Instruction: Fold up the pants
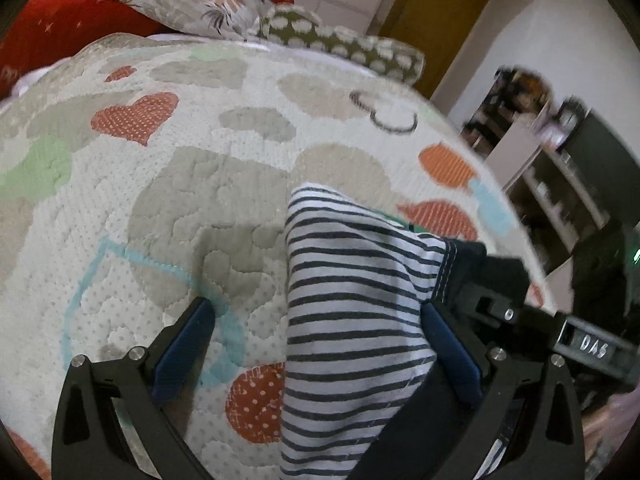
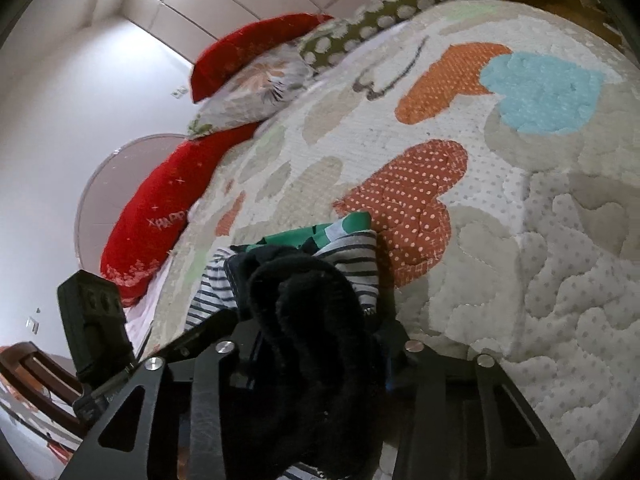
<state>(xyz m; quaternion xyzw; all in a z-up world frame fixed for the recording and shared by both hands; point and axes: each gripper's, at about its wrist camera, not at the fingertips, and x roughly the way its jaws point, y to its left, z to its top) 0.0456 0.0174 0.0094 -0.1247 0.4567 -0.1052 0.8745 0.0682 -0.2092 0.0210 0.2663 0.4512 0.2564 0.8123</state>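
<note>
Pants [image 1: 344, 320], striped, lie on the bed [image 1: 200, 200] with their long axis running away between the wide-open left fingers [image 1: 200, 320], nothing gripped, while right fingers [image 2: 392, 336] look clamped on the dark bunched end, pads hidden, so right is nearer.

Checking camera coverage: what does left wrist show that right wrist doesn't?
Left wrist only: the left gripper with jaws wide apart, striped fabric lying between them, no pad pressing it; shelving and a door behind the bed.

Right wrist only: black fuzzy fabric bunched between the right gripper fingers, a turquoise heart patch, a chair.

Both: the heart-patterned quilt, red pillows, the striped fabric.
</note>
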